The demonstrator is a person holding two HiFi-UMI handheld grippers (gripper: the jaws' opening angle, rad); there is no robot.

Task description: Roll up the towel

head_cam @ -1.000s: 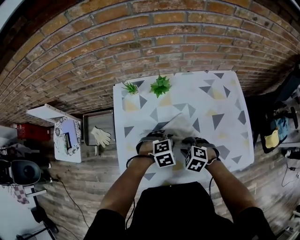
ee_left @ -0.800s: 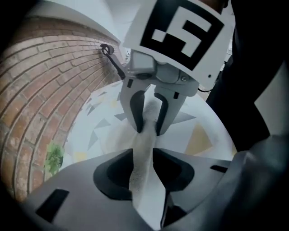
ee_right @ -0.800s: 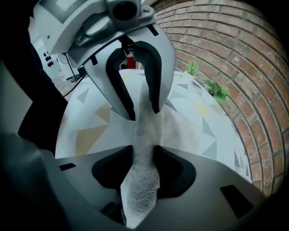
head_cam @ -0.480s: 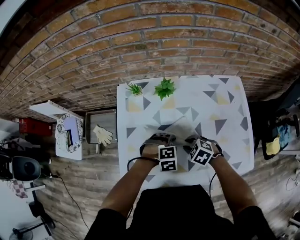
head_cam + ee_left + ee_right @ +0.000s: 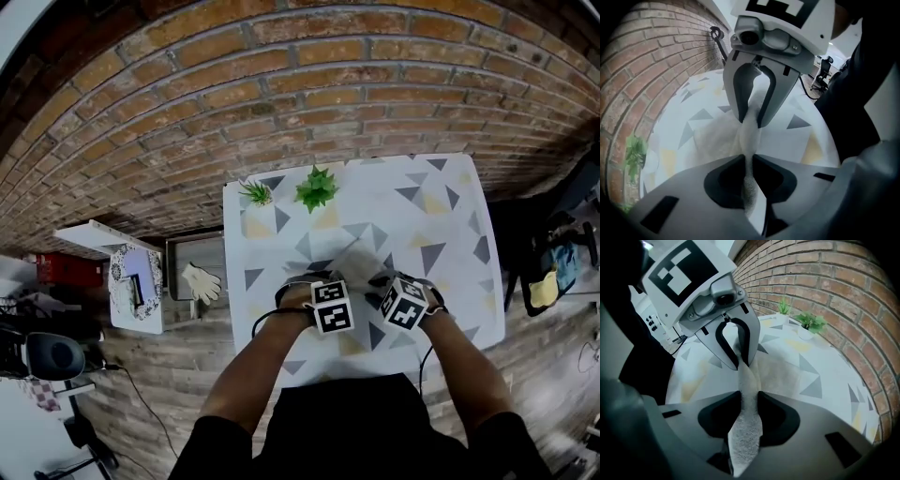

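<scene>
**Towel roll: both grippers on the near edge**

Hold. Left gripper (image 5: 749, 161): its jaws have just been closing and clamp a thin upright ridge of the towel (image 5: 715, 136), with cloth running right through between the pads. Right gripper (image 5: 746, 397): its jaws have also just been closing, clenched on a thicker bunch of the same edge. The two sit just beside each other, jaw tips facing, both pointing steeply down at the table (image 5: 441, 216).

Where the towel is. One edge is pinched up in both grippers. The rest lies flat on the table ahead of the jaws, on the side away from the person. No turn of the roll shows yet.

Why so (my reading). Pinching the near edge at two points side by side should keep it straight as it is turned over, so the roll starts even. The steep downward aim lifts only the edge and leaves the rest flat, ready to be rolled onto. The thicker bunch in the right gripper could make that end roll fatter, so it is worth watching.

Counts.
- Grippers: 2, both holding.
- Towel: 1.
- Table: 1.
- Plants: 2, a big plant (image 5: 317, 187) and a small plant (image 5: 259, 194), well beyond the grippers at the far edge, clear of the roll's path for now.
- Glove: 1, pale (image 5: 200, 279), off the table and well out to the left gripper's left.
</scene>
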